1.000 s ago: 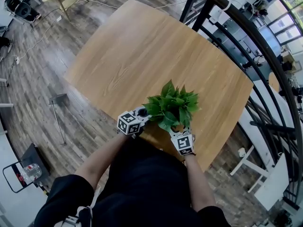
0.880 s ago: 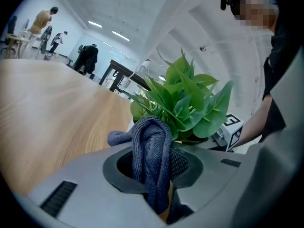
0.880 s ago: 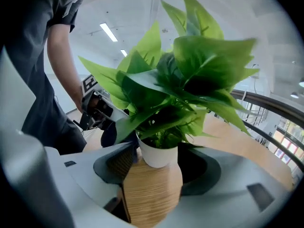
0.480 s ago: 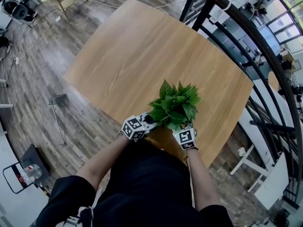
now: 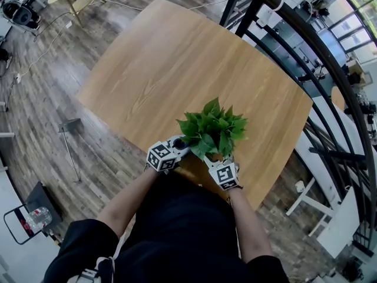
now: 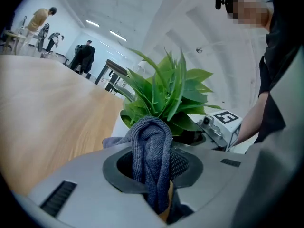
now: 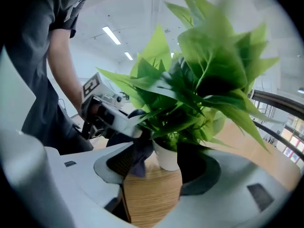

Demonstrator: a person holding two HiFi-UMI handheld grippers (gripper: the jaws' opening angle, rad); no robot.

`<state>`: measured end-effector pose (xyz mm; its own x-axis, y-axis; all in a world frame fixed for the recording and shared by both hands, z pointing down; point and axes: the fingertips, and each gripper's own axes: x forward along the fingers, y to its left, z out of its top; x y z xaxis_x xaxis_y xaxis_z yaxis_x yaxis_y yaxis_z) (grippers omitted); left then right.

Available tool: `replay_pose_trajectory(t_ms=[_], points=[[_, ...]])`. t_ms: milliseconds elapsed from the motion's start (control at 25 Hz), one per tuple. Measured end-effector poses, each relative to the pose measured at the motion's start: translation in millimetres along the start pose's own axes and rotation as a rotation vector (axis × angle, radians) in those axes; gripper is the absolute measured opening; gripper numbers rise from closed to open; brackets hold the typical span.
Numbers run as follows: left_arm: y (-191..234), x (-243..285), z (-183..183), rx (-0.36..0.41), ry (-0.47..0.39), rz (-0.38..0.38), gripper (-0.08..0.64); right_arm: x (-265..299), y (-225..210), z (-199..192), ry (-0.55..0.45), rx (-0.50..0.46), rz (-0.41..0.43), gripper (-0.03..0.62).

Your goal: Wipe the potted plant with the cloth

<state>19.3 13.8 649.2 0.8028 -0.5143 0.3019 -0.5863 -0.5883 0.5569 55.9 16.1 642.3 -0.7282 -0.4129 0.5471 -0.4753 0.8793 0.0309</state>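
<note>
A leafy green potted plant in a small white pot stands near the front edge of the wooden table. At the plant's left side, my left gripper is shut on a grey-blue knitted cloth, and the cloth touches the lower leaves and the pot's side. My right gripper is just in front of the pot. Its jaws are open, with bare table between them and the pot at their tips. In the right gripper view the cloth hangs against the pot's left.
The table's front edge runs right under both grippers. A dark curved railing passes along the table's right side. A stand and a rack sit on the wood floor to the left. People stand far off.
Both grippers have shifted slightly left beside the plant in the last half second, after moving right before that. The cloth stays in the left gripper.
</note>
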Motion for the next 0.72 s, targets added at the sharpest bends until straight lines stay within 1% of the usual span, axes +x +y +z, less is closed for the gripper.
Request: replay_pose_trajectory(t_ms=[80, 160, 240, 280, 360, 440, 560, 640, 720], points=[[13, -2, 5, 0.006, -0.02, 0.036, 0.091, 0, 9, 1, 0.009, -0.008, 0.009, 0.268], [20, -4, 10, 0.006, -0.026, 0.063, 0.091, 0, 4, -1, 0.019, -0.002, -0.044, 0.268], [25, -6, 16, -0.014, -0.036, 0.078, 0.092, -1, -14, -6, 0.021, 0.056, -0.109, 0.268], [27, -6, 18, -0.021, -0.04, 0.081, 0.092, -1, -21, -8, 0.016, 0.086, -0.12, 0.268], [27, -5, 21, -0.028, -0.039, 0.08, 0.093, 0, -28, -5, 0.001, 0.097, -0.092, 0.268], [25, -3, 23, -0.037, -0.036, 0.068, 0.094, 3, -28, 1, -0.003, 0.06, -0.049, 0.268], [22, -2, 25, -0.062, -0.034, 0.041, 0.092, 7, -29, 6, 0.0, 0.033, -0.026, 0.269], [16, 0, 27, -0.037, -0.012, 0.025, 0.094, 10, -27, 7, 0.0, 0.035, -0.012, 0.268], [8, 4, 17, 0.004, 0.026, -0.004, 0.093, 14, -21, 7, 0.005, 0.029, 0.002, 0.268]])
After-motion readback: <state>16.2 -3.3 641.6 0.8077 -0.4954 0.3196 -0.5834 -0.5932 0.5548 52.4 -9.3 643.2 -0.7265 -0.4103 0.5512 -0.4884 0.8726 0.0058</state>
